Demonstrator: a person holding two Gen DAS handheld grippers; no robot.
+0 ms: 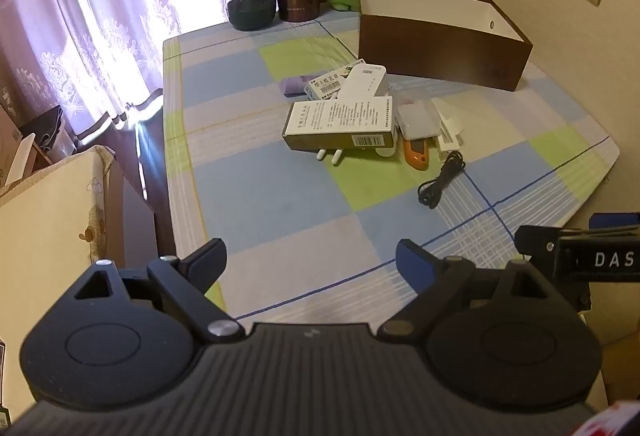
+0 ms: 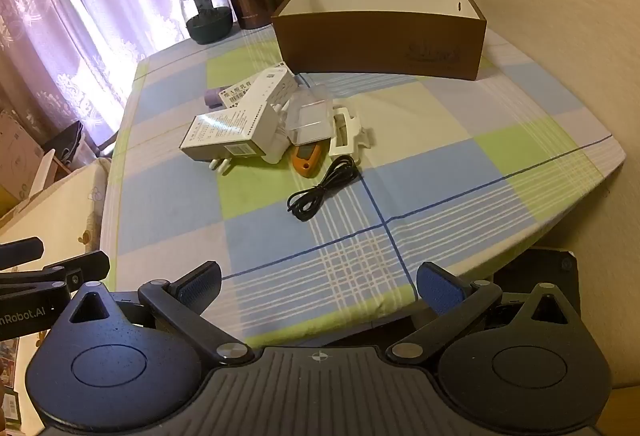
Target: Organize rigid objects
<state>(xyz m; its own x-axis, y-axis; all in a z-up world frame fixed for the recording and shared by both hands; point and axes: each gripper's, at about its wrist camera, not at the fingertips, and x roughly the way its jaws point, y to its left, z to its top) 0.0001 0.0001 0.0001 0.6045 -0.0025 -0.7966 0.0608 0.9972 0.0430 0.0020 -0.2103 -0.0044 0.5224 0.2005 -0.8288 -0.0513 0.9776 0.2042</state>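
Both tongs, left (image 1: pixel 310 262) and right (image 2: pixel 318 286), hang wide open and empty above the near edge of a checked tablecloth (image 2: pixel 440 116). A heap of small boxes (image 2: pixel 236 124) lies well beyond them, just in front of an open brown box (image 2: pixel 380 44).

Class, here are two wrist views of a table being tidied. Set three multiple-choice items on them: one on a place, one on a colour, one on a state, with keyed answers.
1. Where does the black cable lie?
A. in the brown box
B. on the tablecloth, nearer the cameras than the pile
C. on the plush toy

2. What colour is the utility knife?
A. orange
B. red
C. grey

3. How are the two grippers?
A. both shut on cartons
B. one holds the cable
C. both open, holding nothing

Answers: 1 B, it lies coiled on the checked cloth; 2 A, its body shows orange; 3 C, the left gripper and right gripper have spread fingers over bare cloth.
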